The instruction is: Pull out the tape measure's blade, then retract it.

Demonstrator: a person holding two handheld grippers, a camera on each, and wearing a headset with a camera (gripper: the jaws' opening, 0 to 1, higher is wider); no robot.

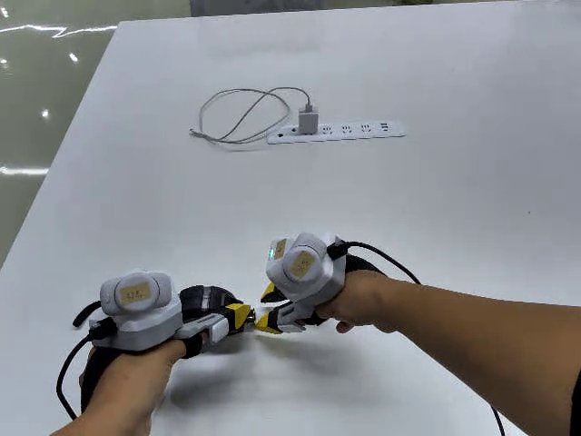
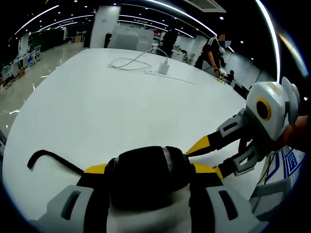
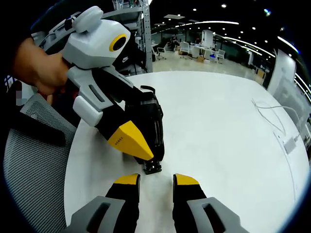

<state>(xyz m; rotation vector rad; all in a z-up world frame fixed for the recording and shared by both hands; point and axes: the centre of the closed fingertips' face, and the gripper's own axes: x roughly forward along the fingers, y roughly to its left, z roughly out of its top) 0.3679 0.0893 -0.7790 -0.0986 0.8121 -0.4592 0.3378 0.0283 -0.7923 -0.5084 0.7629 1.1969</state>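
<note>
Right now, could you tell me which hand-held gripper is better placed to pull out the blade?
Right: the right hand-held gripper, open, faces the blade tab, while the left hand-held gripper is shut on the tape measure.

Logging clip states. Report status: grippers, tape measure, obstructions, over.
Left gripper shut on black round-bodied tape measure. Right gripper open, jaws just short of blade tip, blade not yet out. White power strip far across table, well away.

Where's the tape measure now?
The tape measure is clamped in the left gripper, low in the head view near the table's front edge; the open right gripper sits just short of its tip.
</note>
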